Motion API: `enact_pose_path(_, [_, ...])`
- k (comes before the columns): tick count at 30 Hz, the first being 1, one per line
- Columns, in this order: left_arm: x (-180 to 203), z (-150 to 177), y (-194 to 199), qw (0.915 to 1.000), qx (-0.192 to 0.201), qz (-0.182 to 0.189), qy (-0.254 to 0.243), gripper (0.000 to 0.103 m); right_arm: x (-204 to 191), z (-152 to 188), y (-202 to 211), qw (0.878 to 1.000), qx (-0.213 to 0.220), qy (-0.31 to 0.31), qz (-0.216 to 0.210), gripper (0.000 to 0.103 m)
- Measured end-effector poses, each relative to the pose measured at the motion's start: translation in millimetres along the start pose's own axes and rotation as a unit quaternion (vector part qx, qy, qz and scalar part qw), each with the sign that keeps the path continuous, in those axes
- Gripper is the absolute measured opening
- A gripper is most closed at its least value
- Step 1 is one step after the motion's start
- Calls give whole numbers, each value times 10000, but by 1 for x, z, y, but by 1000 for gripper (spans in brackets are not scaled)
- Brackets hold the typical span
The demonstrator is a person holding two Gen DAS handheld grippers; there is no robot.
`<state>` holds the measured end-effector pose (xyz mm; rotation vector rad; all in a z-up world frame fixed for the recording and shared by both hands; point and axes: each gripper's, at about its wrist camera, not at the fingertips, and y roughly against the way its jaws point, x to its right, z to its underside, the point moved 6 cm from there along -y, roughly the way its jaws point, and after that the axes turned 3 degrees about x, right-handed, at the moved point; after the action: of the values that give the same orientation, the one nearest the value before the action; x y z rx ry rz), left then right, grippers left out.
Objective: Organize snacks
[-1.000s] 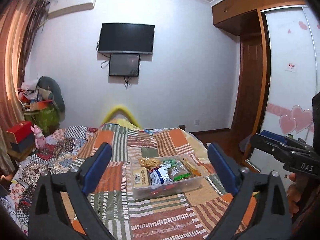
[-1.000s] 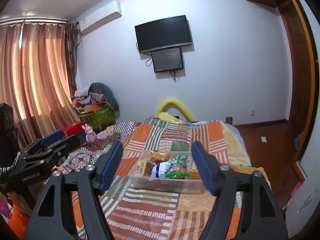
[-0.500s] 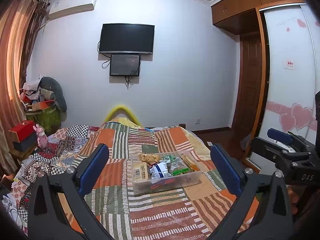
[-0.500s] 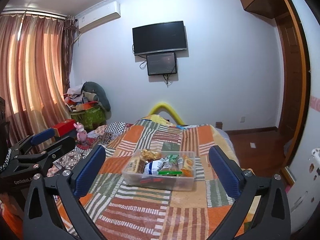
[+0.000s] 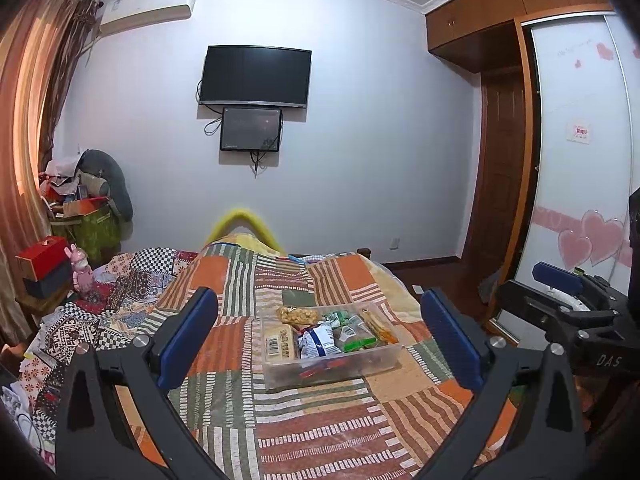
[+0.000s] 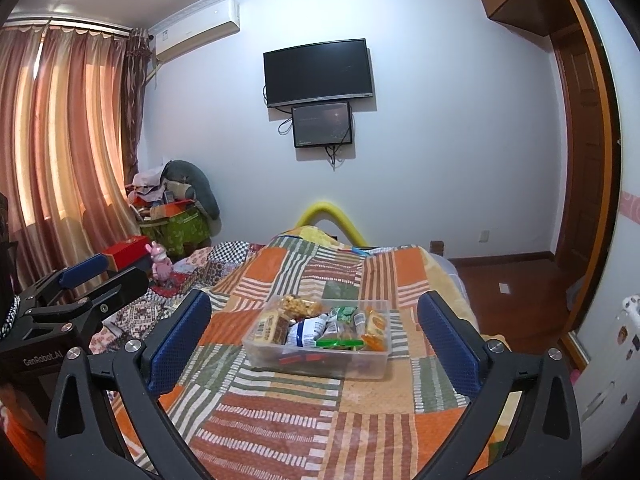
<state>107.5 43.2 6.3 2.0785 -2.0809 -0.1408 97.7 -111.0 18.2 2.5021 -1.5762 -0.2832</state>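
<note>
A clear plastic bin [image 5: 376,364] [image 6: 256,356] full of several snack packets sits on the patchwork bedspread [image 5: 304,436] [image 6: 288,432]. Inside show a bag of yellow puffs [image 5: 298,314], a blue and white packet [image 5: 318,340] and green packets [image 6: 340,344]. My left gripper [image 5: 320,338] is open and empty, held back from the bin. My right gripper [image 6: 316,330] is open and empty, also short of the bin. Each gripper shows at the edge of the other's view.
A TV [image 5: 256,76] hangs on the far wall. A cluttered pile with a green box [image 6: 176,228] stands at the left by the curtains. A red box [image 5: 40,258] and pink toy [image 5: 82,274] lie left. The wardrobe [image 5: 580,160] and doorway are right.
Both grippers have opened wider and drawn back and up from the bin, which now looks smaller and farther away.
</note>
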Motion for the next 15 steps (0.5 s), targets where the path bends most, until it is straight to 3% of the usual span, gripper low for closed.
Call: enact_pose_path(15, [-1, -2, -2, 10000, -22, 41, 74, 103, 5, -2, 1, 10000, -14, -72, 31, 103])
